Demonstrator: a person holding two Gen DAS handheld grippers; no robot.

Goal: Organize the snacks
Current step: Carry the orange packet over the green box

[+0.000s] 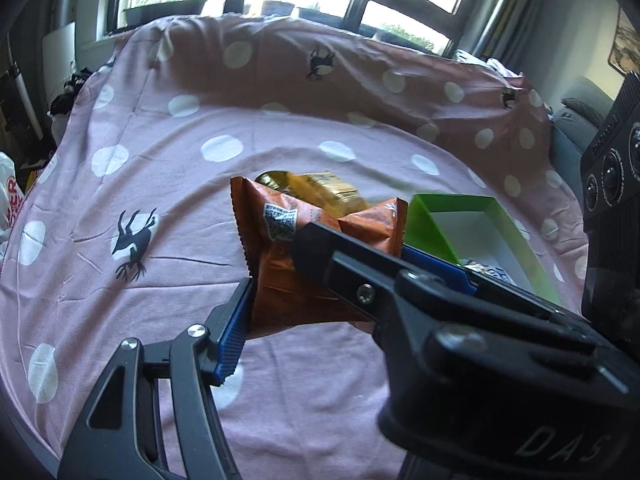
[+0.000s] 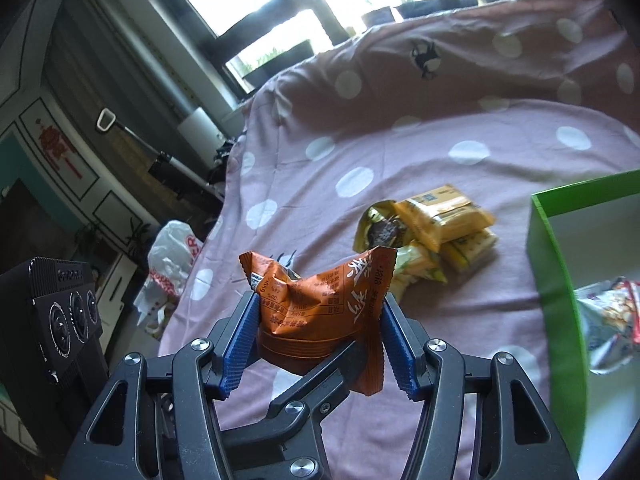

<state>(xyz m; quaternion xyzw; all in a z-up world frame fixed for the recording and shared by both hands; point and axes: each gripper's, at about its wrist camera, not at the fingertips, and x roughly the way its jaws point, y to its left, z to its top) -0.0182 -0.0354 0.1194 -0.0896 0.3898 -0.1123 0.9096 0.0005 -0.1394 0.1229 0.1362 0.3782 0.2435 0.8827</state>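
Observation:
An orange snack packet (image 1: 280, 280) (image 2: 320, 308) hangs in the air above the pink spotted bedsheet (image 1: 160, 200). My right gripper (image 2: 320, 300) is shut on it, with both blue pads pressed into its sides. My left gripper (image 1: 312, 292) holds the same packet: its left pad (image 1: 232, 332) lies against the packet's edge, and its other finger is hidden behind the right gripper (image 1: 354, 240). One left finger (image 2: 320, 372) crosses under the packet in the right wrist view. Several yellow snack packets (image 1: 324, 192) (image 2: 440, 216) lie on the sheet beyond.
A green box (image 1: 436, 216) (image 2: 556, 280) with a white inside stands to the right, with a white-and-red packet (image 2: 608, 320) in it. A white plastic bag (image 2: 172, 256) sits off the bed's left edge. Windows and planters lie beyond the raised bedding.

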